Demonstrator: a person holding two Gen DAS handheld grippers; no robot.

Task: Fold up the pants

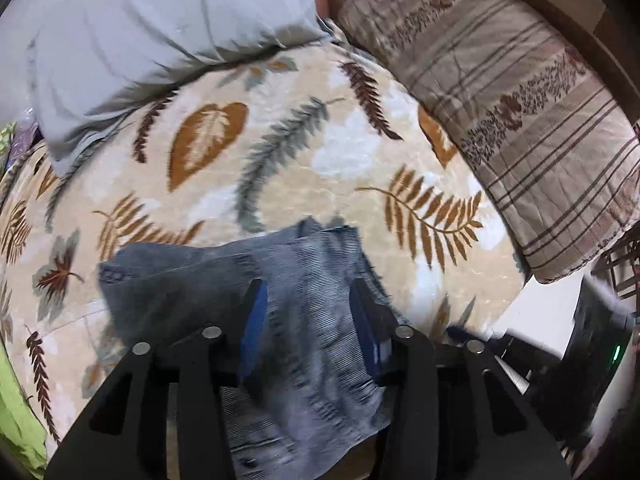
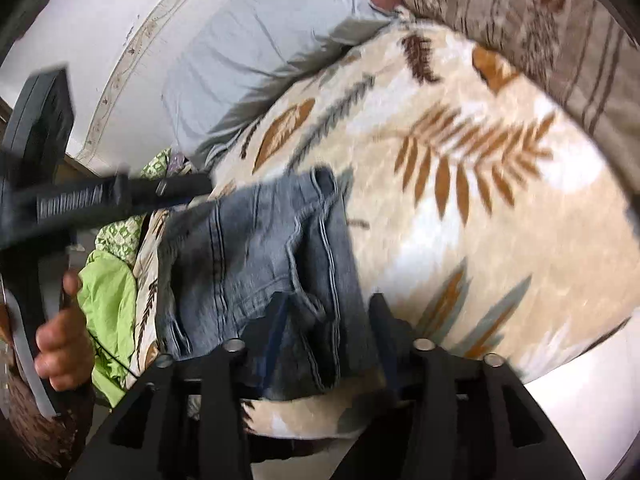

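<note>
The pants are grey-blue jeans [image 1: 304,320] bunched on a cream blanket with a leaf print [image 1: 280,152], which covers a bed. My left gripper [image 1: 308,292] stands over the jeans with its fingers apart, denim between and under them. In the right wrist view the jeans [image 2: 260,264] lie folded over, seams and waistband showing. My right gripper [image 2: 328,308] also has its fingers apart, straddling a fold of denim. The left gripper's body [image 2: 100,196] and the hand holding it [image 2: 64,340] show at the left of the right wrist view.
A pale blue pillow [image 1: 160,40] lies at the head of the bed. A brown striped quilt [image 1: 520,120] is piled on the right. A green cloth [image 2: 108,300] lies off the bed's left side. A white wall [image 2: 100,20] is behind.
</note>
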